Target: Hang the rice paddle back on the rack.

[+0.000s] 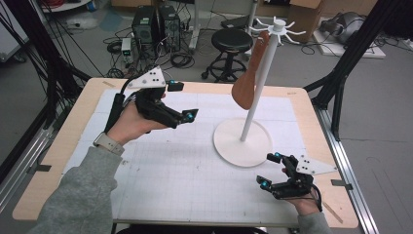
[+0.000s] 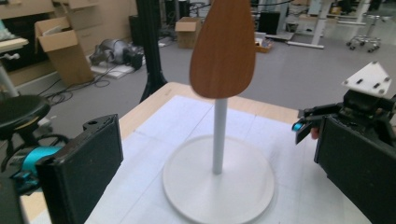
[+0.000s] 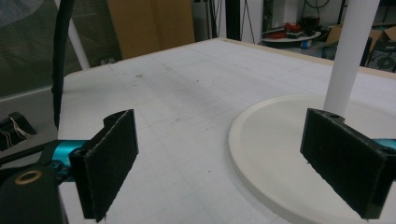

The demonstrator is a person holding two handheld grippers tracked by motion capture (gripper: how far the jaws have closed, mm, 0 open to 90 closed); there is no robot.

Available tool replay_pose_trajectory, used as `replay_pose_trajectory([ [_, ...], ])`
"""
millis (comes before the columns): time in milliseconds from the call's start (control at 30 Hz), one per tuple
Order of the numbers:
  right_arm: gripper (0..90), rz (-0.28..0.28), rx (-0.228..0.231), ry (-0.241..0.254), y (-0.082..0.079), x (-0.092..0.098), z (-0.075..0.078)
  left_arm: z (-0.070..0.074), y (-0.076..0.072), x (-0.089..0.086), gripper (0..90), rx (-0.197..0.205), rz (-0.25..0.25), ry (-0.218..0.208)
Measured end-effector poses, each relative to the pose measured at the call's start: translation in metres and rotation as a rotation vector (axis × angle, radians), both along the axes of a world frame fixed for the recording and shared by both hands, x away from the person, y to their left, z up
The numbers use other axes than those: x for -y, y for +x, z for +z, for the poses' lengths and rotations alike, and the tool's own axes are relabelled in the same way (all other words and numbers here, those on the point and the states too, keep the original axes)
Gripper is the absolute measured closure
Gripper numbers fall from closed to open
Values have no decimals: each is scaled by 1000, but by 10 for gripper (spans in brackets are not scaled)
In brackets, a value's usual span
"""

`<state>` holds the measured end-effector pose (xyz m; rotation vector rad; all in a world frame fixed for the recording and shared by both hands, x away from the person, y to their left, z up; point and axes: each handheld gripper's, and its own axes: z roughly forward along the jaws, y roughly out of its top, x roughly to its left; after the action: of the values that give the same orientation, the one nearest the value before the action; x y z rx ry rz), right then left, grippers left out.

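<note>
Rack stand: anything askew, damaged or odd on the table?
Nothing stands out. The white rack stand is upright on the gridded mat, and the wooden spatula hangs from a top hook. Both tools, left and right, are open and empty.

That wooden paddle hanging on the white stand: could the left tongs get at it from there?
Probably yes. The left tongs are open and point at the wooden paddle, with nothing between them; only the stand's pole sits behind it.
</note>
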<state>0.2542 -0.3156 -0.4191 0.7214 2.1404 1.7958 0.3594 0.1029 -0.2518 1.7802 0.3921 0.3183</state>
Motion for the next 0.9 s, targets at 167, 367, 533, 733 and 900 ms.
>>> replay_pose_trajectory([
  [167,99,1,-5,-2,0,-1,0,-16,-3,-19,17,-6,39,17],
  [367,99,-2,-3,1,3,-1,0,-27,-8,-35,17,0,58,2],
  [533,99,-5,0,5,7,0,-1,-38,-14,-48,17,4,79,8],
  [733,99,-17,-2,17,11,1,-1,-54,-24,-70,17,20,122,-12],
  [900,99,-24,-2,22,13,2,-1,-68,-32,-92,17,17,158,-15],
])
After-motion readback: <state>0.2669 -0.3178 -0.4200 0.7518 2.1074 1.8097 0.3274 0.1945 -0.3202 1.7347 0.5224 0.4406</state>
